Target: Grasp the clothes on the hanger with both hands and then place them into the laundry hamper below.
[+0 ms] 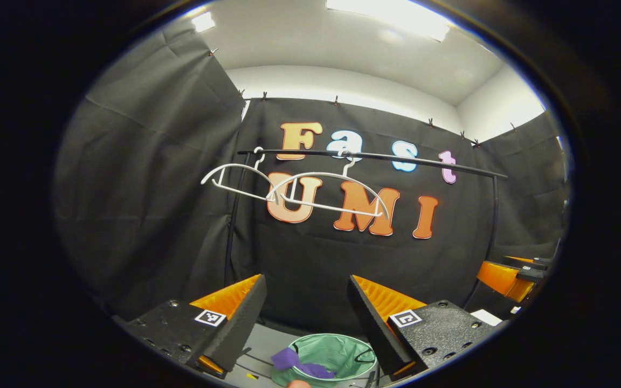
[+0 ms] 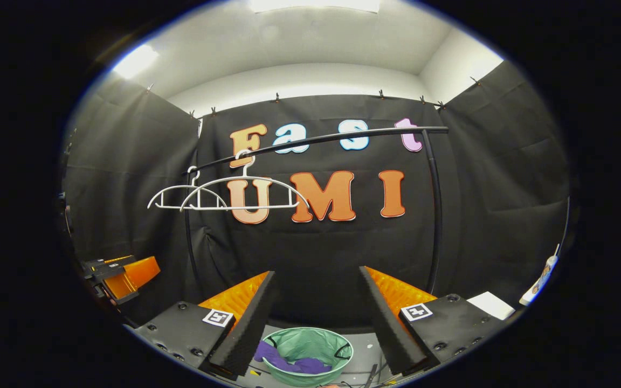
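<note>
Two bare white hangers [image 1: 294,188] [image 2: 229,196] hang on a black rail [image 1: 375,157] [image 2: 321,141], with no garment on them. Below stands a green laundry hamper [image 1: 337,350] [image 2: 310,345] holding purple cloth [image 1: 294,364] [image 2: 275,357] draped over its near-left rim. My left gripper [image 1: 305,307] is open above and in front of the hamper, nothing between its fingers. My right gripper [image 2: 318,299] is open the same way, empty. The right gripper [image 1: 510,277] also shows at the right edge of the left gripper view, and the left gripper [image 2: 119,275] at the left edge of the right gripper view.
The rail's black uprights [image 1: 230,237] [image 2: 437,215] stand at each end of the rack. A white sheet [image 2: 492,304] and a small bottle [image 2: 541,276] lie at the right. Grey floor [image 1: 267,350] surrounds the hamper.
</note>
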Demonstrator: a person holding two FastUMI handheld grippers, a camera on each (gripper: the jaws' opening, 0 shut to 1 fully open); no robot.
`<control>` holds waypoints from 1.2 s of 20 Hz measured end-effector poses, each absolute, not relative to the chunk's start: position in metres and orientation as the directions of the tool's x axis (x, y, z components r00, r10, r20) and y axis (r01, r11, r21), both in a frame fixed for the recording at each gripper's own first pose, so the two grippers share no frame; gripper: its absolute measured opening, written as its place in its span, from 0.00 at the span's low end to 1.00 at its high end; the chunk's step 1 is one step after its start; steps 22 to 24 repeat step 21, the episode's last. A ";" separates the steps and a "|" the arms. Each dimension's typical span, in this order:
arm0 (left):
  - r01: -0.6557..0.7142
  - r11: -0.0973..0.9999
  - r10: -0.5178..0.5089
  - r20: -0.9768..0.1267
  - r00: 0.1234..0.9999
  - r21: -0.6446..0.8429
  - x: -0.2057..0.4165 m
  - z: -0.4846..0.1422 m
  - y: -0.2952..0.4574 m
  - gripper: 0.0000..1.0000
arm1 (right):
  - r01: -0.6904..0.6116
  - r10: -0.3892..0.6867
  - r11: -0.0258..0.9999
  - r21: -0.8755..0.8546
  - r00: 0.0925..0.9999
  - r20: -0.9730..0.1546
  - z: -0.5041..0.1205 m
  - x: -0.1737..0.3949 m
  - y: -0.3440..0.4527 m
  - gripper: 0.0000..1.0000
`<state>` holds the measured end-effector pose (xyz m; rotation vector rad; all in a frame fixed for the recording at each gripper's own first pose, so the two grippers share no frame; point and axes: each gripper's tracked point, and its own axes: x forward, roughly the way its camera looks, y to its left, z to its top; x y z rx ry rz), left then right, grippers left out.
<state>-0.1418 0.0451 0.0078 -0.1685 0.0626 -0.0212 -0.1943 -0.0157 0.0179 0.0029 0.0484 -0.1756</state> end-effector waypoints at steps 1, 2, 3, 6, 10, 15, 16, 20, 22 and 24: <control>0.014 0.985 -0.025 -0.063 0.998 -0.170 -0.141 0.007 0.045 0.95 | 0.174 -0.174 0.985 -0.001 0.983 -0.050 0.018 -0.194 -0.015 0.92; 0.012 0.985 -0.024 -0.066 0.998 -0.171 -0.138 0.006 0.046 0.95 | 0.174 -0.174 0.985 -0.001 0.983 -0.052 0.017 -0.193 -0.015 0.89; 0.010 0.985 -0.022 -0.069 0.997 -0.170 -0.137 0.005 0.046 0.95 | 0.172 -0.172 0.985 -0.001 0.984 -0.053 0.017 -0.192 -0.014 0.98; -0.001 0.984 -0.012 -0.072 0.997 -0.176 -0.132 0.003 0.049 0.92 | 0.169 -0.169 0.986 -0.008 0.984 -0.051 0.017 -0.190 -0.012 0.92; -0.015 0.982 -0.001 -0.081 0.997 -0.190 -0.136 0.000 0.053 0.92 | 0.164 -0.164 0.986 -0.010 0.985 -0.050 0.018 -0.189 -0.011 0.98; -0.028 0.982 0.013 -0.084 0.996 -0.187 -0.139 -0.001 0.060 0.95 | 0.153 -0.154 0.988 -0.014 0.987 -0.050 0.018 -0.189 -0.005 0.98; -0.029 0.982 0.014 -0.084 0.996 -0.186 -0.137 -0.001 0.060 0.92 | 0.152 -0.153 0.988 -0.016 0.987 -0.051 0.018 -0.190 -0.004 0.98; -0.028 0.981 0.011 -0.089 0.996 -0.189 -0.132 -0.003 0.058 0.92 | 0.153 -0.153 0.988 -0.014 0.987 -0.054 0.017 -0.188 -0.005 0.88; -0.027 0.982 0.010 -0.087 0.996 -0.189 -0.132 -0.002 0.057 0.95 | 0.154 -0.154 0.988 -0.013 0.987 -0.053 0.017 -0.188 -0.005 0.89; -0.027 0.982 0.010 -0.087 0.996 -0.189 -0.132 -0.002 0.057 0.95 | 0.154 -0.154 0.988 -0.013 0.987 -0.053 0.017 -0.188 -0.005 0.89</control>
